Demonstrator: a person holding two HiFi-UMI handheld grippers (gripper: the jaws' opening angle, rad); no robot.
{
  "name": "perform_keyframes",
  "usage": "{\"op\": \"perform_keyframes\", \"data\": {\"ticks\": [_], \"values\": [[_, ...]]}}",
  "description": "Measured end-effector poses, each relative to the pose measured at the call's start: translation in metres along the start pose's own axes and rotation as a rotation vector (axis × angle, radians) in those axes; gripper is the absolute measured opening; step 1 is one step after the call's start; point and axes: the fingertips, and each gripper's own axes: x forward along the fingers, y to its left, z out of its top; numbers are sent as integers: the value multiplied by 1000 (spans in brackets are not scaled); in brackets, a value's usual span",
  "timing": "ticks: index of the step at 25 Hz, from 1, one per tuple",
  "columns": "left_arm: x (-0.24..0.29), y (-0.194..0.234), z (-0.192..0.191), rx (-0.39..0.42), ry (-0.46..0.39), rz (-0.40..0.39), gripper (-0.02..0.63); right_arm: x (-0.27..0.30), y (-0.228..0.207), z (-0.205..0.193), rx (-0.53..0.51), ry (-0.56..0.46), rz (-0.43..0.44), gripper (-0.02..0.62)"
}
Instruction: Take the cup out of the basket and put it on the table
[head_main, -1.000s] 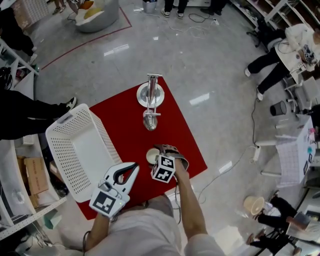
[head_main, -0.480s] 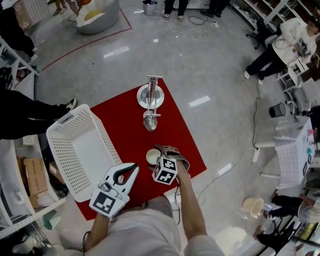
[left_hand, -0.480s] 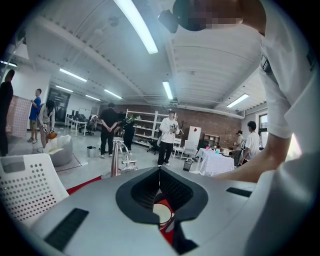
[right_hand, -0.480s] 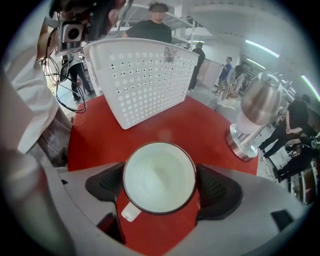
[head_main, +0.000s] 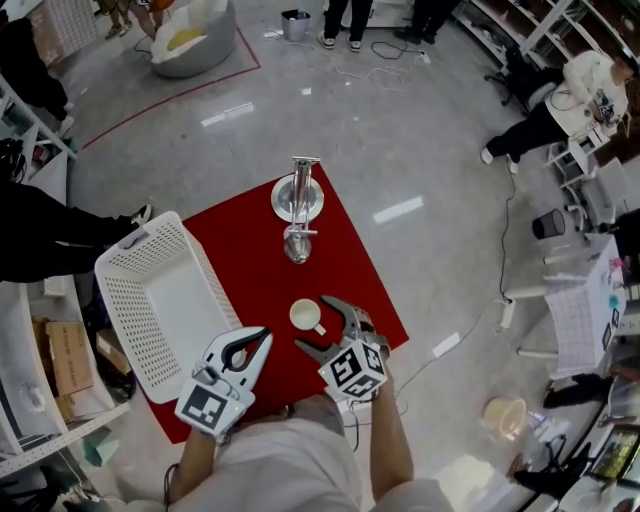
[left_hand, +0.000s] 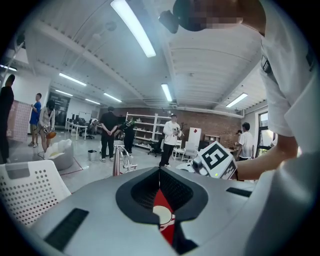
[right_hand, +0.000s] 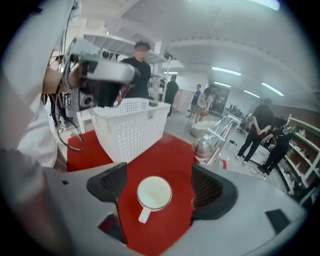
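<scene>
Nearest the person, the left tool (head_main: 262, 336) hovers over the near edge of the red-covered bench (head_main: 350, 262). Its jaws are clenched together with nothing between them. Beside it, the right tool (head_main: 312, 322) is released, jaws spread wide. The cream cup (head_main: 304, 316) stands upright on the bench between those jaws. There is a gap on either side, so neither jaw touches it, and its handle points back toward the person. The cup sits close to the near edge, just right of the white perforated basket (head_main: 185, 300). The basket lies along the bench's left edge. Farther on, near the far corner, stands a shiny metal stand (head_main: 298, 198) with a round base. Beyond the bench is glossy grey floor (head_main: 400, 120), with several people (head_main: 350, 15) standing at the far side of the room.
</scene>
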Motion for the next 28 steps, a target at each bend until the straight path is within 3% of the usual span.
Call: {"op": "perform_keyframes", "data": {"ticks": [1, 4, 9, 13, 18, 28], "values": [[-1, -1, 1, 3, -3, -1, 11, -11, -2, 13, 17, -51, -30, 399], [-5, -6, 6, 14, -14, -7, 11, -41, -8, 40, 59, -173, -116, 207], [-11, -18, 9, 33, -23, -22, 11, -67, 5, 60, 66, -247, -129, 131], [-17, -26, 10, 38, -32, -32, 11, -85, 15, 74, 130, -361, -139, 43], [-23, -38, 14, 50, -42, -52, 11, -103, 35, 93, 226, -523, -91, 8], [-33, -51, 18, 65, -56, -62, 11, -118, 50, 104, 252, -589, -97, 6]]}}
